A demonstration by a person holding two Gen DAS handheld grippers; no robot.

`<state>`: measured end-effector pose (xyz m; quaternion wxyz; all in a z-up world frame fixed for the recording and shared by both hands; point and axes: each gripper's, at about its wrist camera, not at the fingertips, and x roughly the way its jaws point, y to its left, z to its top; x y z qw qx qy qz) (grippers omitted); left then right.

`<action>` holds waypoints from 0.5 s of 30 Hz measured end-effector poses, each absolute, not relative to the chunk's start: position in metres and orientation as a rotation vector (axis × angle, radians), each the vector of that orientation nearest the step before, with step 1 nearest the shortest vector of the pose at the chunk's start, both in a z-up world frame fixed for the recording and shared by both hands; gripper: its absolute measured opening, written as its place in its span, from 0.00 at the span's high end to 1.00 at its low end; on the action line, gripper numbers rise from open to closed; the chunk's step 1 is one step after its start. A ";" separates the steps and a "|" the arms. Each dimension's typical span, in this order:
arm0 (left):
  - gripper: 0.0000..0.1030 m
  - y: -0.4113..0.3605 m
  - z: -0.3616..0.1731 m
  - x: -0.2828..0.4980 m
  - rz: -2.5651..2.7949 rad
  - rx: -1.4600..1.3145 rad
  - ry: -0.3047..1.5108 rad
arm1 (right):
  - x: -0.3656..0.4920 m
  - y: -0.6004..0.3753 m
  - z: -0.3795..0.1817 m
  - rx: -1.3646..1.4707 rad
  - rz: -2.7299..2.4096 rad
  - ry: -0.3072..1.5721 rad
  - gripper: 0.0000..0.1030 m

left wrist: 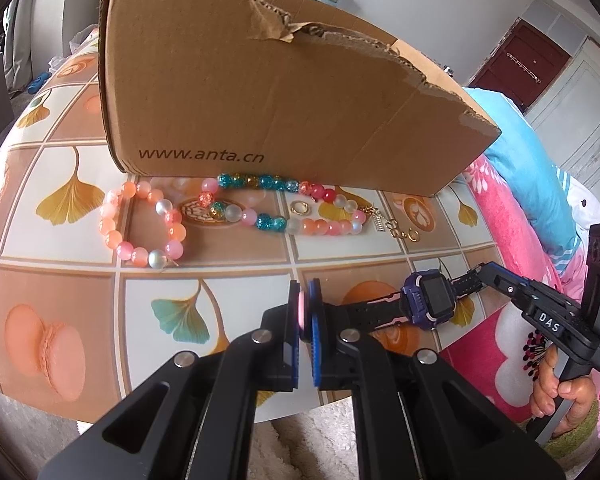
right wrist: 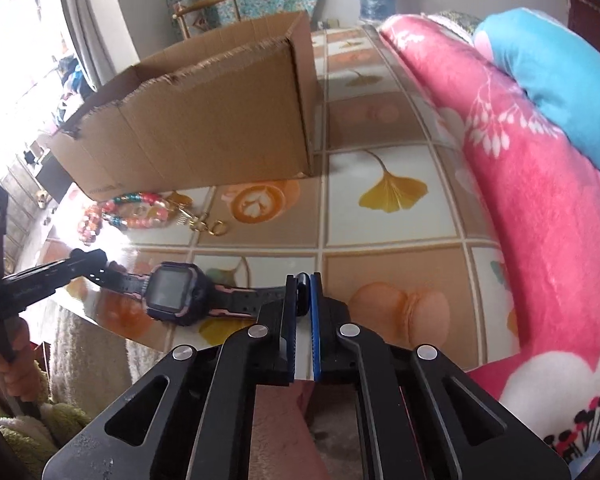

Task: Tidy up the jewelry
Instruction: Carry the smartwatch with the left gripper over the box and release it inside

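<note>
With both grippers' fingers clamped on the watch strap ends, we should lift level; keep it taut toward the box.

Bench: box at far centre. Bracelets just before the box; ring and clasps to their right. Watch near right edge, strap ends in left claw and right claw. Blanket beyond right edge.
</note>
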<state>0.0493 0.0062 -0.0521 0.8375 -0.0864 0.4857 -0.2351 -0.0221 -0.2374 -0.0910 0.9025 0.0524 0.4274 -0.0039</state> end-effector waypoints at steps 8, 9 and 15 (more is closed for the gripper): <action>0.96 0.007 -0.053 0.049 -0.495 -0.183 1.025 | -0.020 -0.238 -0.098 0.176 0.051 0.892 0.94; 0.96 0.007 -0.054 0.049 -0.496 -0.184 1.025 | -0.019 -0.239 -0.100 0.194 0.053 0.895 0.94; 0.96 0.006 -0.054 0.048 -0.491 -0.181 1.011 | -0.019 -0.229 -0.100 0.116 0.010 0.871 0.98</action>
